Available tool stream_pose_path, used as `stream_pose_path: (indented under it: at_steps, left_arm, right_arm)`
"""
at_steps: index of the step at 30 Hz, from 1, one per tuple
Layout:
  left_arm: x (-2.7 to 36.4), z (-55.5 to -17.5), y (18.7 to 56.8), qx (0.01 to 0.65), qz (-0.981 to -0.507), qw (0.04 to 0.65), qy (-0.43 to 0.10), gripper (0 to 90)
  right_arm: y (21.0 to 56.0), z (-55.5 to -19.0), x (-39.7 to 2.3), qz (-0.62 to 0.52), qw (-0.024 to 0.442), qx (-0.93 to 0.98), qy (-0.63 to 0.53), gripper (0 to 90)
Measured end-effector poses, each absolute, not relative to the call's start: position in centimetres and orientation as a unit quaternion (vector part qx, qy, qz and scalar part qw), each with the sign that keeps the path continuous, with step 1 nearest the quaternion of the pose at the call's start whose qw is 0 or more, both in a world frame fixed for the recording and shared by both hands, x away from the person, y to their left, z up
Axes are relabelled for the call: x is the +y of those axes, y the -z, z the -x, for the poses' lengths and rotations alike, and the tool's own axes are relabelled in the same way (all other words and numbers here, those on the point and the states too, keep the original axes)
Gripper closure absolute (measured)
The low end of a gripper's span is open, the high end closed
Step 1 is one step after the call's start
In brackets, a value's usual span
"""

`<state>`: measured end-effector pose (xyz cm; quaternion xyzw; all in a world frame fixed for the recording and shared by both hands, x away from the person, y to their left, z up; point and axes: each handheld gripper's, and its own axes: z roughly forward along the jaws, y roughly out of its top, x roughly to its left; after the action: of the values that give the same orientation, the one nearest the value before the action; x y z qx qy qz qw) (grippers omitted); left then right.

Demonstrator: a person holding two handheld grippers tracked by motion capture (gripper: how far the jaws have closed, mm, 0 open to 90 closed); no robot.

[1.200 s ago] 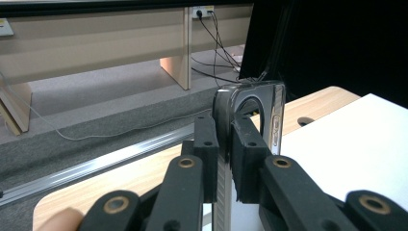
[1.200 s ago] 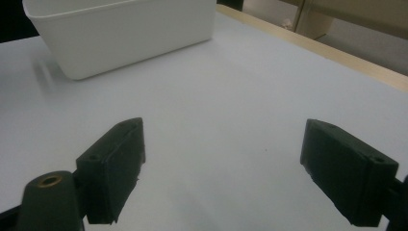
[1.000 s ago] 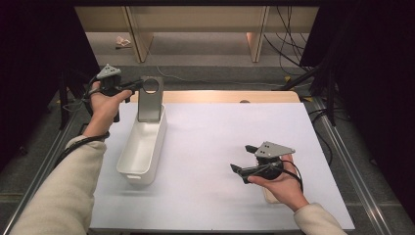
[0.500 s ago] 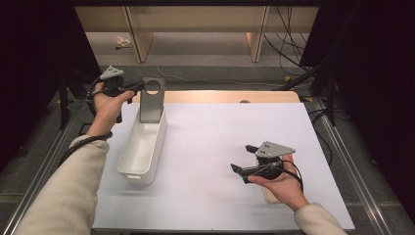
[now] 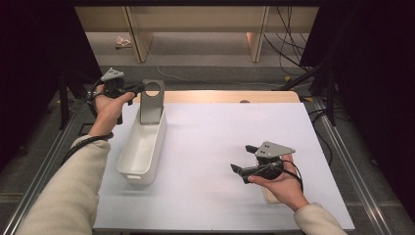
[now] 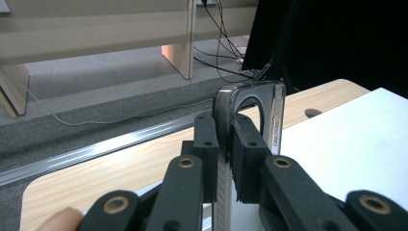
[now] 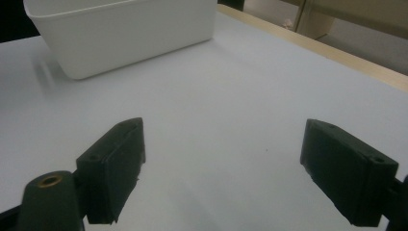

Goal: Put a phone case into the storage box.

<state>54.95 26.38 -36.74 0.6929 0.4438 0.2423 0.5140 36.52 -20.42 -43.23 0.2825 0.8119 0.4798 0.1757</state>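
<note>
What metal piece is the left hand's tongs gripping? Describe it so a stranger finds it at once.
Start at the long white tub on the left of the white table. At its far end a flat grey metal plate stands upright, pinched by the left tongs. Its rounded top has a round hole.

- A white sheet point(image 5: 235, 161) covers most of the table, filling the middle and lower part of the high view.
- The wooden tabletop point(image 5: 220, 96) shows as a pale strip along the sheet's upper edge.
- Metal rails point(image 5: 342, 161) run down the left and right edges of the table.
- Wooden panel legs point(image 5: 256, 34) stand on the grey floor at the top centre of the frame, another at upper left.
- Dark cables point(image 5: 286, 29) trail across the floor at upper right.
- A small crumpled scrap point(image 5: 122, 42) lies on the floor at upper left.
- A thin pale cord point(image 5: 171, 76) curves along the floor just above the table.
</note>
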Motion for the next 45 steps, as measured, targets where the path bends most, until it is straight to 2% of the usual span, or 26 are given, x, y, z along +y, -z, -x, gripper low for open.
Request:
stream_pose_path:
  at_steps: [45]
  left_arm:
    - [26.8,-55.5,39.1,0.471,-0.692,0.494,-0.234,81.4]
  right_arm:
    - [43.3,-36.6,-20.4,-0.282,0.175,0.812,-0.480,17.0]
